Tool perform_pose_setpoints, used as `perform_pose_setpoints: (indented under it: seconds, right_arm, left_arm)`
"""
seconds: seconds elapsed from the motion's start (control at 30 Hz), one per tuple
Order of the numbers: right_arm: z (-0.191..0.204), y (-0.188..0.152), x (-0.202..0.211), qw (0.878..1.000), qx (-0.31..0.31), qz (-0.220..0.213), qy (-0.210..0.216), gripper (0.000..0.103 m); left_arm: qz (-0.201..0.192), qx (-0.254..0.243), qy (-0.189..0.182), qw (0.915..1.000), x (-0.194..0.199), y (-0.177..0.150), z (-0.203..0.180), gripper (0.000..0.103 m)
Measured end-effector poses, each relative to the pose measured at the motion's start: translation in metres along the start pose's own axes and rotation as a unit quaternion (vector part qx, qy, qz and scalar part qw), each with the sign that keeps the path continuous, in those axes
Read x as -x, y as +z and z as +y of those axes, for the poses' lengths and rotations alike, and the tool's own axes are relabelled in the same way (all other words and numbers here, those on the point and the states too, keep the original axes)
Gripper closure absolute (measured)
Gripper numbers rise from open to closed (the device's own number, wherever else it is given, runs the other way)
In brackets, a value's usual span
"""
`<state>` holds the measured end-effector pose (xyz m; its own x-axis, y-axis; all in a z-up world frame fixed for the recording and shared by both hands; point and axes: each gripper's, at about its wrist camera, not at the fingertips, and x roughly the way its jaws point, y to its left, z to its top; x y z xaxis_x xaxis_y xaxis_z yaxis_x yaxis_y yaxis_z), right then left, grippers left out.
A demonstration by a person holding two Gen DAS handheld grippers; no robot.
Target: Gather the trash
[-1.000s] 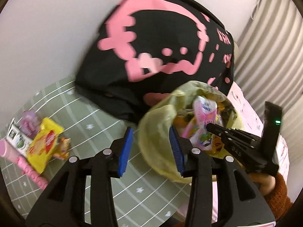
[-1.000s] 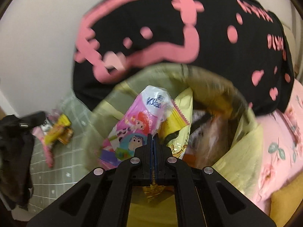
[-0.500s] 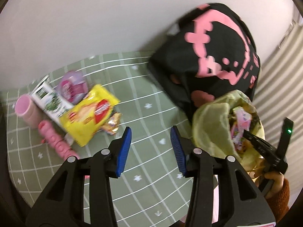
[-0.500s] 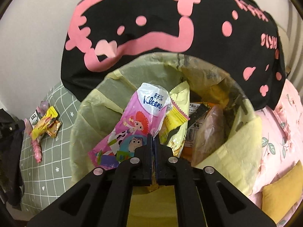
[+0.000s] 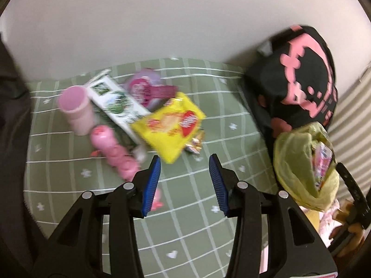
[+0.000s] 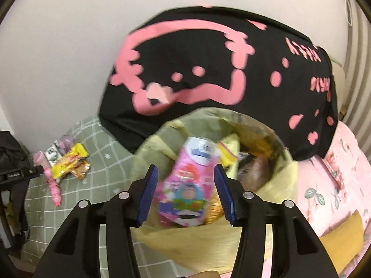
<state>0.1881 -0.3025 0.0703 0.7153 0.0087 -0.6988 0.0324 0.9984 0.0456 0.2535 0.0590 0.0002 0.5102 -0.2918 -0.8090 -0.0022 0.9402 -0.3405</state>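
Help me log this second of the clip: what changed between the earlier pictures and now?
The right gripper, shut a second ago, is opening over the yellow trash bag, with the pink tissue pack lying loose in the bag. The left gripper swung away from the bag toward the trash pile around the yellow snack packet. That pile and the black pillow stayed put; the left jaws stayed half open and empty.

Print on yellow snack packet (image 5: 170,125) blurred, unreadable; small gold wrapper (image 5: 196,142) half hidden under it; pink bottle (image 5: 114,153) lower end hidden behind left gripper (image 5: 184,170) finger; tissue pack (image 6: 190,183) motion-smeared, lower end hidden behind bag rim; yellow-green trash bag (image 6: 162,143) base cut off; black pillow (image 5: 299,78) lettering illegible
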Motion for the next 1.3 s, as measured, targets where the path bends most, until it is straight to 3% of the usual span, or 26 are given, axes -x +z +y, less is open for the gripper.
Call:
perform_pose_setpoints:
  seconds: [0.23,0.43,0.7,0.9,1.03,1.3]
  right_arm:
    - [0.058,-0.002,-0.011,0.997,0.039,0.01,0.065,0.055]
    - [0.093,-0.011,-0.035,0.992,0.059,0.028,0.106,0.055]
    - [0.117,-0.017,-0.061,0.986,0.078,0.032,0.144,0.055]
    - [0.135,-0.013,-0.08,0.98,0.102,0.054,0.163,0.055]
    - [0.146,-0.014,-0.097,0.976,0.106,0.083,0.172,0.055]
    - [0.19,-0.01,-0.126,0.965,0.103,0.102,0.221,0.055]
  left_arm:
    - [-0.01,0.049,0.053,0.9973,0.006,0.001,0.055,0.061]
    - [-0.011,0.06,0.071,0.9956,0.01,-0.004,0.083,0.061]
    - [-0.018,0.053,0.058,0.9967,0.009,-0.008,0.096,0.061]
    - [-0.042,0.023,0.03,0.9984,0.017,0.0,0.092,0.057]
    - [-0.036,0.029,0.023,0.9987,0.013,0.0,0.094,0.057]
    - [-0.021,0.058,0.043,0.9972,0.006,-0.011,0.103,0.057]
